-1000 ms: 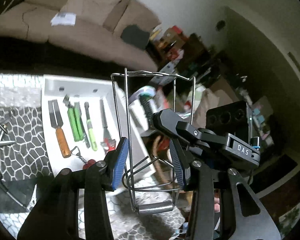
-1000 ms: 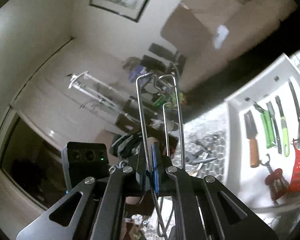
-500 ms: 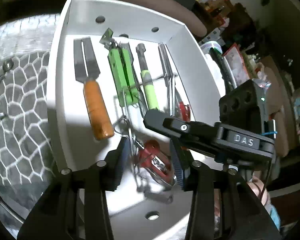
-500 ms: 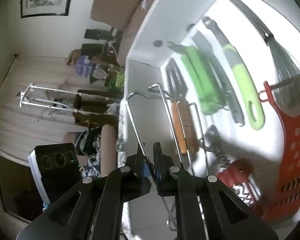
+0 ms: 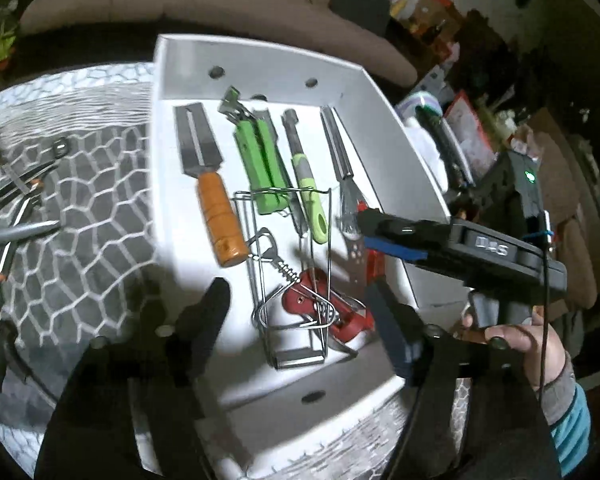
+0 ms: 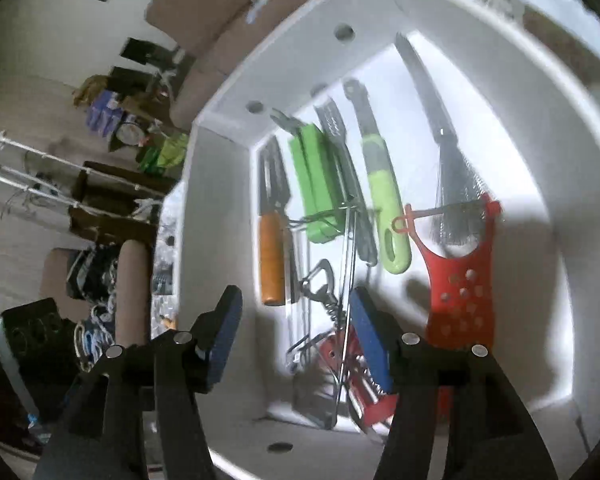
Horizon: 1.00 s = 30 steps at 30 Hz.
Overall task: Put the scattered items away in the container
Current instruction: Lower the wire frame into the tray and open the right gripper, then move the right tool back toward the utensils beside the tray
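Most of the tidying looks done, but not all of it. The white container [image 5: 260, 56] already has lots of kitchen tools lying in it, side by side: a scraper with an orange wooden handle [image 5: 220, 220], a green can opener [image 5: 260, 168], a green-handled peeler [image 5: 308, 192], a thin whisk [image 5: 340, 152], a red corkscrew [image 5: 312, 300] and a flat red tool with holes [image 6: 460, 288]. On top of them, near the close end of the box, sits the wire masher [image 5: 296, 280], the newest thing to go in. It lies across the corkscrew and leans on the green tools.

Both claws have just been opening. The left claw [image 5: 300, 320] has its fingers wide apart with the wire masher lying between them, and the pads do not press on it. The right claw [image 6: 296, 328] is spread apart too, and the wire runs up between its blue pads [image 6: 368, 336] without being pinched. So the masher looks let go.

What is left: a few things still lie on the table [image 5: 92, 200] beside the box, on the grey patterned cloth. I can see some dark tongs or scissors [image 5: 24, 184] and a silver handle [image 5: 16, 232]. Those still need to go in.
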### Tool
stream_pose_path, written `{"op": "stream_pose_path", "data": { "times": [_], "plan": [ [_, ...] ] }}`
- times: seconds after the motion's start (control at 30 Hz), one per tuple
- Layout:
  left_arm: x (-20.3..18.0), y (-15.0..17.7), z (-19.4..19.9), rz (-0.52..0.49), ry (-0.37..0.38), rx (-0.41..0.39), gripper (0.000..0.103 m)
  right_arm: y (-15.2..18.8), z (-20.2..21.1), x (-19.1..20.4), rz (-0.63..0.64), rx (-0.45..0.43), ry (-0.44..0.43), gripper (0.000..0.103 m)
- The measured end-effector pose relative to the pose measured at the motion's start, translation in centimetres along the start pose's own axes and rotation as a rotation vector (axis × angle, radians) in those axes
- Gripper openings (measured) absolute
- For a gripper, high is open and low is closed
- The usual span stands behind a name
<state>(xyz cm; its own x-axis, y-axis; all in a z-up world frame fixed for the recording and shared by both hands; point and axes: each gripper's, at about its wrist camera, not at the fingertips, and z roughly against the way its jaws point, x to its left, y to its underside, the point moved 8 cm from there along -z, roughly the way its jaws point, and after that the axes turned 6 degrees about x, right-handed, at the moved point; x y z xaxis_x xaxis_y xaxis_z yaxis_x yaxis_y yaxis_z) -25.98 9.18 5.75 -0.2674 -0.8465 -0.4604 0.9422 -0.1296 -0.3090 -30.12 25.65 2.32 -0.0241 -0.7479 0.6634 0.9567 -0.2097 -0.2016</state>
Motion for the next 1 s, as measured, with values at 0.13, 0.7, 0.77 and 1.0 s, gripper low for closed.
{"op": "stream_pose_path", "data": {
  "times": [0.13, 0.7, 0.77, 1.0],
  "plan": [
    [0.5, 1.4, 1.5, -0.03, -0.112, -0.029, 0.09, 1.9, 1.3, 1.8, 0.136, -0.017, 0.118, 0.086],
    [-3.7, 10.1, 5.2, -0.086, -0.21, -0.07, 0.103, 11.0, 7.3, 6.7, 0.383, -0.162, 0.393, 0.103],
    [-3.8, 11.4, 5.9, -0.08, -0.215, -0.077, 0.103, 12.4, 7.8, 7.5, 0.403, -0.175, 0.403, 0.103],
    [-2.7, 15.5, 8.0, -0.07, -0.24, -0.096, 0.103, 16.8, 7.8, 9.6, 0.456, -0.194, 0.411, 0.103]
  ]
}}
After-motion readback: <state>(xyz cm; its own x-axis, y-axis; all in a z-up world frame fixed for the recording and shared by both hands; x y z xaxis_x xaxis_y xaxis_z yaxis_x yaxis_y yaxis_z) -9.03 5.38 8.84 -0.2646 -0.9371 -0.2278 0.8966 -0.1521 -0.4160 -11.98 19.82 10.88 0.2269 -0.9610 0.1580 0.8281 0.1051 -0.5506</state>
